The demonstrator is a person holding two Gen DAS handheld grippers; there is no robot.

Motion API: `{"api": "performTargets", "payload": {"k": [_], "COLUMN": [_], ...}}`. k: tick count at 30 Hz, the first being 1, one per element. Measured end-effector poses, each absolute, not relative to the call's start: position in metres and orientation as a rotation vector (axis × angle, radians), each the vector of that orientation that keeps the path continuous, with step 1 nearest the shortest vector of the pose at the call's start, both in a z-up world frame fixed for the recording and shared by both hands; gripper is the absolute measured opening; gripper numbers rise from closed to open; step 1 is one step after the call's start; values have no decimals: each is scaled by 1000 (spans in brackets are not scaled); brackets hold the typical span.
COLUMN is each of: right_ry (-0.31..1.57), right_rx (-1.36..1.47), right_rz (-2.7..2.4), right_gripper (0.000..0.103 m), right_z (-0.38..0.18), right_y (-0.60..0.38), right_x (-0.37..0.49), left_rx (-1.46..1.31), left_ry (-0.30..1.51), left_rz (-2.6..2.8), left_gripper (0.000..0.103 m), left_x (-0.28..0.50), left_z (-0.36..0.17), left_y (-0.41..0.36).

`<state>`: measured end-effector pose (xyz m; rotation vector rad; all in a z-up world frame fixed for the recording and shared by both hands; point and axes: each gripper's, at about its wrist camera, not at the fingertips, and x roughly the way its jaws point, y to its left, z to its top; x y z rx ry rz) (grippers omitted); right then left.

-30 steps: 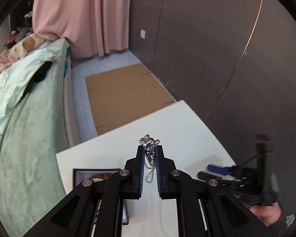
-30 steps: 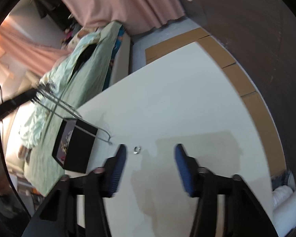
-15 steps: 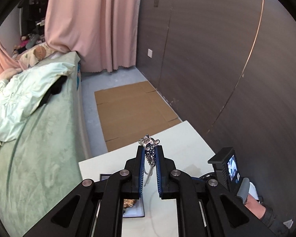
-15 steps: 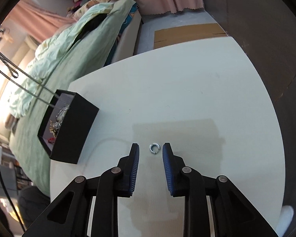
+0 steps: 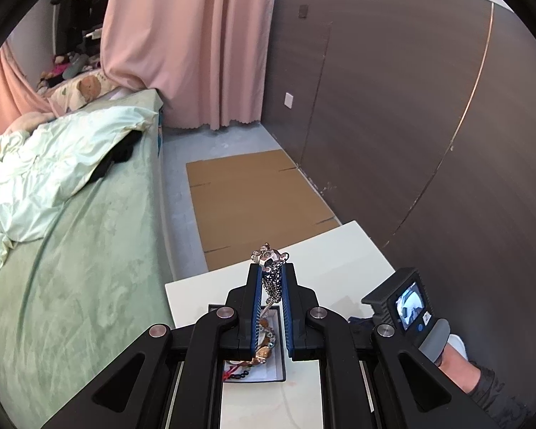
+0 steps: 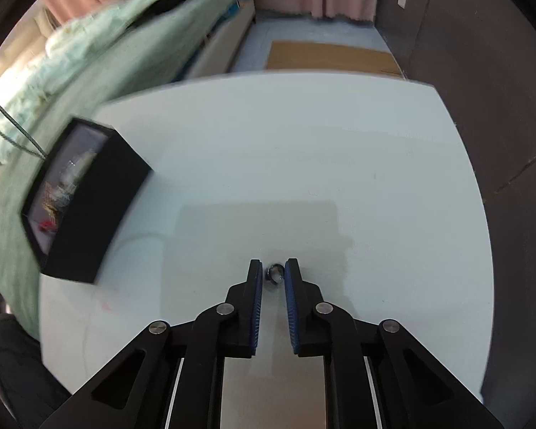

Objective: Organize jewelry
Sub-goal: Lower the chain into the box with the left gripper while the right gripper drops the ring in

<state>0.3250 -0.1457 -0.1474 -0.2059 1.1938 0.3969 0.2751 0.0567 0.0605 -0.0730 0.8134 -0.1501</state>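
My left gripper (image 5: 271, 268) is shut on a silver chain necklace (image 5: 268, 255). Its pendant sticks out past the fingertips and the chain hangs down between the pads. Below it lies an open black jewelry box (image 5: 268, 381) with beaded pieces inside. In the right wrist view, my right gripper (image 6: 273, 268) points down at the white table (image 6: 303, 143). Its jaws are closing on a small silver ring (image 6: 274, 274), which sits tilted between the blue pads and touches both. The box (image 6: 100, 193) stands to the left, and the hanging chain (image 6: 14, 139) crosses the left edge above it.
A bed with a green cover (image 5: 71, 250) runs along the table's left side. Flat cardboard (image 5: 253, 200) lies on the floor beyond the table, beside a dark wall (image 5: 411, 143). The right tool's screen unit (image 5: 407, 304) and a hand (image 5: 457, 364) show at right.
My left gripper has risen with the necklace and now hangs over the box. My right gripper has moved onto the ring and drawn its jaws in around it.
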Motion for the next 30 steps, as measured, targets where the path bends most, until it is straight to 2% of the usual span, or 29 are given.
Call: {"api": "performTargets", "payload": {"k": [5,7,14,26,29,30], "right_ry": [1196,1197,1188,1059,1027,1021], "right_rx": [-237,-232,-200,-86,-59,-49], "right_rz": [396,391,416,516,556,571], "right_gripper": [12,6,6,6,6,6], "right_z": [-145,-144,-139,-70,-52,-48], "right_y": [-144,-145,-147,-135,-125,-122], "right_x": [323,323,323,305,301,300], "left_rx": [-94,-105,-153,-214,-272,-284], "left_ry": [835,845,890,950,1003,1027], "left_rz": [-147,-145,-145,-147,-202,-207], "left_gripper": [11,11,11,11,19,27], "left_x": [272,270,265,265,267,268], "left_z": [48,42,16,-26,-42,-48], "left_y": [63,67,81,90,90,91]}}
